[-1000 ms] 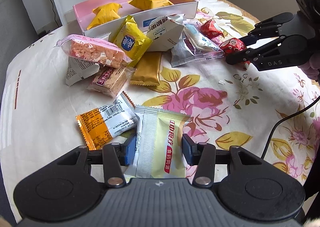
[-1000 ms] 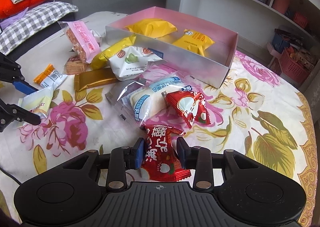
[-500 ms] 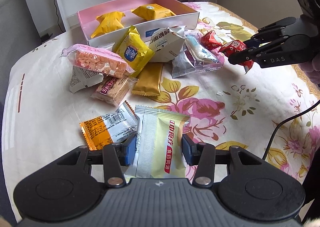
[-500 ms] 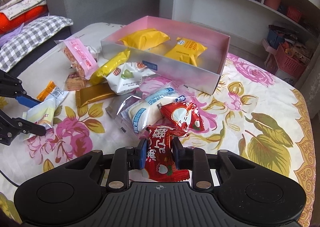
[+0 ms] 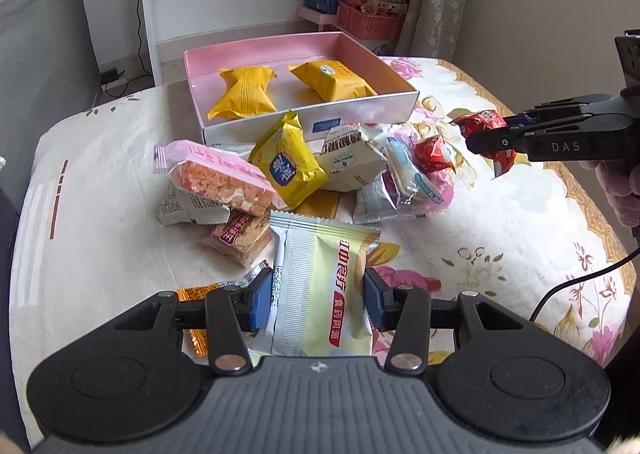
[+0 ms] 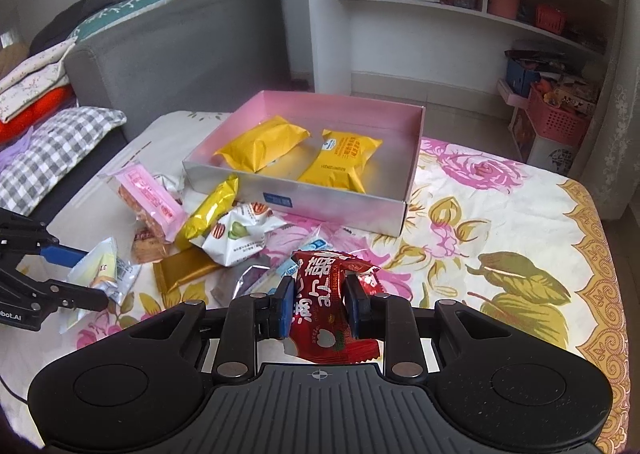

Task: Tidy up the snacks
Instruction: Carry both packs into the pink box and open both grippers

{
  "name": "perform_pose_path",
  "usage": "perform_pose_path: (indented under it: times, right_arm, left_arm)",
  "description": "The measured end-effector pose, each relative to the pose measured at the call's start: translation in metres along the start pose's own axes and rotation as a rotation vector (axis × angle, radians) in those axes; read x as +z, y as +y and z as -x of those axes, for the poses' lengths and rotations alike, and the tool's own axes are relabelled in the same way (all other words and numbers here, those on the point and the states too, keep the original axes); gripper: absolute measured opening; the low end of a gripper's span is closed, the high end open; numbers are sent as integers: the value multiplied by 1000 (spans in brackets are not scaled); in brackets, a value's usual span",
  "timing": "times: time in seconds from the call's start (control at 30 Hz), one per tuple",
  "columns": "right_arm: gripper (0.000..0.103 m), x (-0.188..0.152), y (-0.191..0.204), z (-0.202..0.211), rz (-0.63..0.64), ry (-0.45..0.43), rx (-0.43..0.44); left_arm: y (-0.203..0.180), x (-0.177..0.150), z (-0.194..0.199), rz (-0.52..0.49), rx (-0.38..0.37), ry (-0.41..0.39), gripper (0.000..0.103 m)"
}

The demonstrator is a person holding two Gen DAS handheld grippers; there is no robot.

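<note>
Both packets have come up off the floral-cloth surface (image 5: 500, 238). Left gripper (image 5: 316, 300) fingers grasp the pale green foil snack packet (image 5: 320, 286); right gripper (image 6: 318, 308) fingers have clenched on the red foil snack packet (image 6: 320, 294). Transfer to the far pink cardboard box (image 6: 414, 158) can likely proceed.

Bright soft daylight, sharp, fisheye-bent dark corners

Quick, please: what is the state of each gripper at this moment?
Left gripper: jaws closed on the pale green snack packet.
Right gripper: jaws closed on the red snack packet.
</note>
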State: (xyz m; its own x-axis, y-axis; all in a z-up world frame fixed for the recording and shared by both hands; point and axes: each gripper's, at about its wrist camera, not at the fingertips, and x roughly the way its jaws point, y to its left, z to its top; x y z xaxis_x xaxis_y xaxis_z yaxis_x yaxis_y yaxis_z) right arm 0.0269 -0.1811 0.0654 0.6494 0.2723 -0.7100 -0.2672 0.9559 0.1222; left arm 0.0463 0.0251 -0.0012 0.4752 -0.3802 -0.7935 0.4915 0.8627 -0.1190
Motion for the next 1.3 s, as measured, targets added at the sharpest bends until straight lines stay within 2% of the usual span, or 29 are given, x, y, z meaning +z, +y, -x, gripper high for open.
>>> perform_pose_path:
  times: [0.23, 0.5, 0.7, 0.9, 1.07, 1.3]
  right_arm:
    - [25, 22, -8, -4, -83, -43, 4]
    - [26, 44, -28, -23, -225, -113, 29]
    - [26, 51, -43, -47, -322, -133, 35]
    - [26, 61, -53, -68, -329, -138, 14]
    - [26, 68, -65, -85, -363, -147, 18]
    - [26, 67, -75, -98, -385, -137, 28]
  left_arm:
    - [-3, 28, 4, 63, 3, -70, 43]
    - [0, 75, -12, 127, 28, -103, 43]
    - [5, 111, -39, 141, 57, -97, 43]
    - [11, 141, -75, 155, 101, -81, 44]
    - [16, 158, -100, 156, 152, -82, 43]
    - [20, 176, -126, 206, 166, -89, 44]
